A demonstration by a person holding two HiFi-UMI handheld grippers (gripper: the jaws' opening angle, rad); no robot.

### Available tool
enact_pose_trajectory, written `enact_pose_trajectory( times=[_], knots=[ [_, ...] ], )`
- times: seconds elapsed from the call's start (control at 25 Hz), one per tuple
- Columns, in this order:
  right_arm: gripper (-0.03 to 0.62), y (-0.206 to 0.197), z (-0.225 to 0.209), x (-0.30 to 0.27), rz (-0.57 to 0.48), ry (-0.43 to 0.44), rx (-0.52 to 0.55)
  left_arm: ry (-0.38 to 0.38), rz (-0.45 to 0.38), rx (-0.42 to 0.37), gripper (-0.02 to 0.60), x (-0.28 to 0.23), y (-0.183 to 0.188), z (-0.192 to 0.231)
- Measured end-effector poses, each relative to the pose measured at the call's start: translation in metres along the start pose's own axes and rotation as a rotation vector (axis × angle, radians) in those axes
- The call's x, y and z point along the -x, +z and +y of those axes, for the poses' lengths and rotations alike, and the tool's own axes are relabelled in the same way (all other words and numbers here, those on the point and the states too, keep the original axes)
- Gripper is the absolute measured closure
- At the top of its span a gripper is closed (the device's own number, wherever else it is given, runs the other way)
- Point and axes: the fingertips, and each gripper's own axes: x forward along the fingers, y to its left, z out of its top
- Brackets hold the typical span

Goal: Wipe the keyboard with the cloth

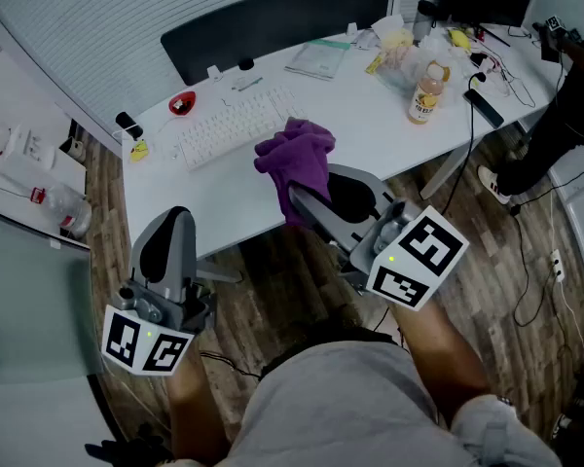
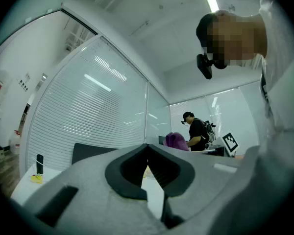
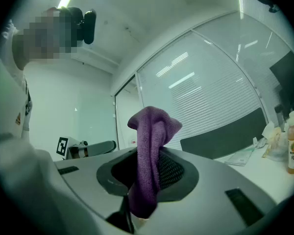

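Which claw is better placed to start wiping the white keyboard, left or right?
Right. The right claw is shut on the purple fabric cloth, holding it close to the white plastic keyboard. The left claw is shut with nothing in it.

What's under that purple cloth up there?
The right tool grips the cloth by its lower end, holding it above the desk. The keyboard lies just left of it. The desk patch directly behind the cloth is covered, so nothing there can be told.
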Motion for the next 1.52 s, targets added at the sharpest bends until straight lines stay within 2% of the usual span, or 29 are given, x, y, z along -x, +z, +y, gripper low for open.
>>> enact_pose_trajectory(
  times=[0.44, 0.88, 1.2, 1.52],
  knots=[
    [0.509, 0.0, 0.001, 0.0, -0.039, 0.048, -0.063, 0.028, 0.016, -0.004, 0.566, 0.0, -0.01, 0.006],
    [0.508, -0.018, 0.028, -0.05, -0.036, 0.056, -0.109, 0.091, 0.015, -0.001, 0.566, 0.035, -0.006, 0.064],
    [0.508, -0.044, 0.048, -0.071, 0.002, 0.019, -0.091, 0.093, 0.008, -0.008, 0.566, 0.068, -0.011, 0.097],
    [0.508, -0.06, 0.04, -0.086, 0.074, -0.014, -0.088, 0.106, 0.038, 0.036, 0.566, 0.067, -0.031, 0.117]
  ],
)
